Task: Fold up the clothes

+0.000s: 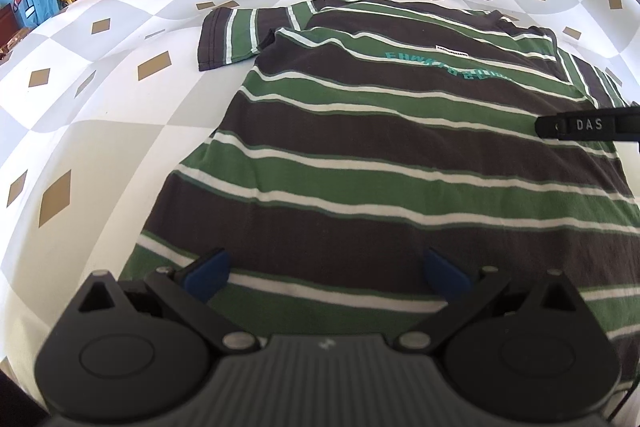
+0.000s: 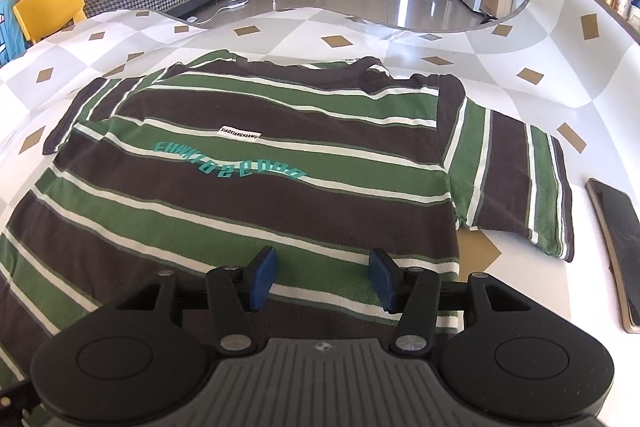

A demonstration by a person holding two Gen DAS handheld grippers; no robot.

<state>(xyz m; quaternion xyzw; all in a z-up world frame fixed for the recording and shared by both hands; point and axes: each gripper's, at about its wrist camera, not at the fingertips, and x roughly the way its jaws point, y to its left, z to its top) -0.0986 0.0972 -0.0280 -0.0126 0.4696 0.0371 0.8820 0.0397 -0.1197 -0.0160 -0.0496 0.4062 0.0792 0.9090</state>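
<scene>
Shirt: our striped shirt (image 2: 248, 187) lies flat, front up, on the checked table cover (image 2: 360, 39); collar toward 12 o'clock, hem toward 6 o'clock under both tools.
Sleeves: both are still spread out, one at 10 o'clock in the left view (image 1: 228, 39), one at 3 o'clock in the right view (image 2: 516, 183); so we judge no fold has been made yet.
Left gripper (image 1: 326, 275): we see its blue pads wide apart above the lower body of the shirt, with nothing held between them.
Right gripper (image 2: 322, 279): its pads stand partly open, about half their reach, over the cloth near the hem, with nothing pinched.
Step in hand: we judge we are lining up for the first grab.
How to do it well: we should take each side at matching stripes so the fold runs straight, pinch only the layers we mean to lift, and raise both ends together to keep the cloth from bunching.
Watch out: a phone (image 2: 618, 251) lies at 3 o'clock just beyond the sleeve; we should keep the sweep clear of it.
</scene>
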